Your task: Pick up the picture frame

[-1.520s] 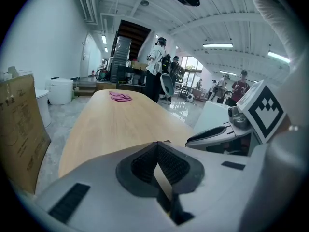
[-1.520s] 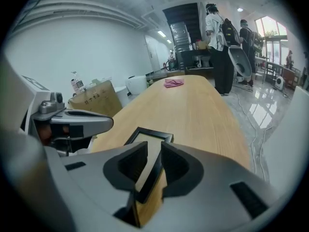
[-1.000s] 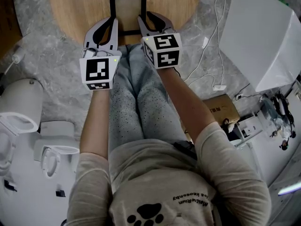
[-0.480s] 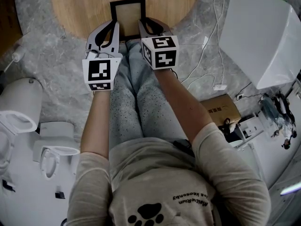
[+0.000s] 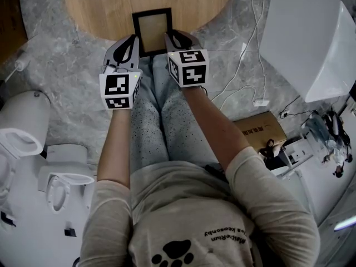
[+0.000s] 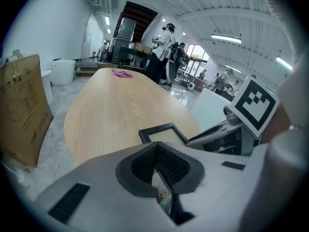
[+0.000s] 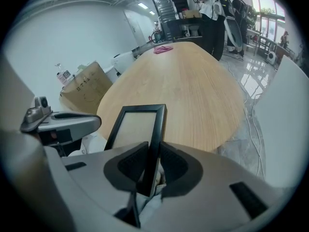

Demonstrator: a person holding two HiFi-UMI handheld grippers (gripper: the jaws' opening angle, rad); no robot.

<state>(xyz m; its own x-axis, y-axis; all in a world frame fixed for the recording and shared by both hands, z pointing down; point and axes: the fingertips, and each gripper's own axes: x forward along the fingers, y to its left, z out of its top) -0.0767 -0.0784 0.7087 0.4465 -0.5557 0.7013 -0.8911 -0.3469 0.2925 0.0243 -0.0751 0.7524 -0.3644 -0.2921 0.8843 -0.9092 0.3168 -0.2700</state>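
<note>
The black picture frame with a pale centre lies at the near edge of the round wooden table, its near end overhanging toward the person's knees. My right gripper has just been closing and is shut on the frame's right-hand bar; in the right gripper view the bar stands between the pads of the right gripper. My left gripper sits just left of the frame, shut with nothing in it. The left gripper view shows the left gripper with its pads together and the frame beyond them.
A large white box stands to the right, with cables and a cardboard box on the marble floor. White toilets stand at the left. A pink item lies at the table's far end, where people stand.
The frame has slid toward the person and now overhangs the table edge. Both grippers drew back with it, and the right jaws narrowed onto its right bar.
</note>
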